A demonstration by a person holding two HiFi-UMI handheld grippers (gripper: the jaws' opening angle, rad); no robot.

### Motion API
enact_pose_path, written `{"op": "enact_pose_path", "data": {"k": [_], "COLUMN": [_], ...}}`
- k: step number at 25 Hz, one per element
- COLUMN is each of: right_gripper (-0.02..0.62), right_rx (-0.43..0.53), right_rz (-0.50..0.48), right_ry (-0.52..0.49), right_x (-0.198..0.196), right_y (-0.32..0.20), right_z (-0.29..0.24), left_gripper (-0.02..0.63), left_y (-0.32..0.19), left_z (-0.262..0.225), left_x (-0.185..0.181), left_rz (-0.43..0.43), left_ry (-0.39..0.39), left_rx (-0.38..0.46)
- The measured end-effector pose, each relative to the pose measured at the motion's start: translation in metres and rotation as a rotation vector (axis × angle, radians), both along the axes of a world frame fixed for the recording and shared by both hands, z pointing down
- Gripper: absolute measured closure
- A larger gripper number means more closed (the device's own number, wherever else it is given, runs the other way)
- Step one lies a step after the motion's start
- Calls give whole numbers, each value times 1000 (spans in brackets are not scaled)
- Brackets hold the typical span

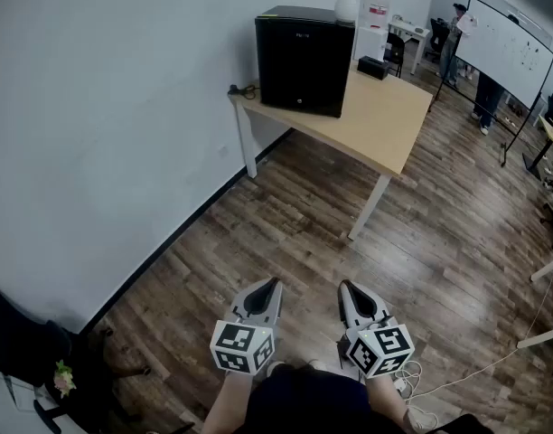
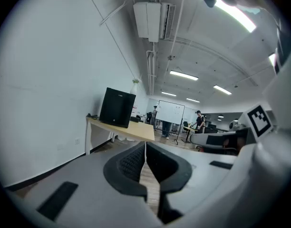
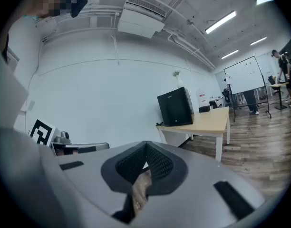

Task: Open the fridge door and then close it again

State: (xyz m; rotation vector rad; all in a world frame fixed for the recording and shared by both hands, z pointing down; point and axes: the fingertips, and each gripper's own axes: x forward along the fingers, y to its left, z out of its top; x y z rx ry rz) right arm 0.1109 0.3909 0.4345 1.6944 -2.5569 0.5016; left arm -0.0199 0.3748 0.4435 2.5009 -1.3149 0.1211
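Across the wood floor (image 1: pixel 285 233), against the white wall (image 1: pixel 105 107), the black fridge (image 1: pixel 304 60) stands with its door shut on the worktop (image 1: pixel 385 120), straight ahead and well apart from the left gripper (image 1: pixel 274 285) and right gripper (image 1: pixel 346 287), whose jaws are closed on nothing, neither seemingly nearer.

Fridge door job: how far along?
Looks unstarted: the fridge on the table has its door shut. Nothing in hand: left tongs and right tongs are both shut, empty, held over the floor well short of the table. Left: approach, open, close.
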Motion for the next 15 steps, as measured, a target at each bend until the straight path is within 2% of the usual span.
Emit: {"op": "enact_pose_path", "data": {"k": [3,10,15], "right_gripper": [605,604,604], "right_rx": [18,50,50], "right_rz": [-22,-40,-56], "right_ry": [-11,41,17], "right_x": [6,36,60], "right_y": [10,24,33], "right_z": [-6,-19,-17], "left_gripper": [597,597,597], "left_y": [15,33,39], "left_z": [-4,-14,-17], "left_x": [8,39,65], "left_rz": [-20,-46,-50], "left_ry": [4,5,-9], "left_rx": [5,12,34]}}
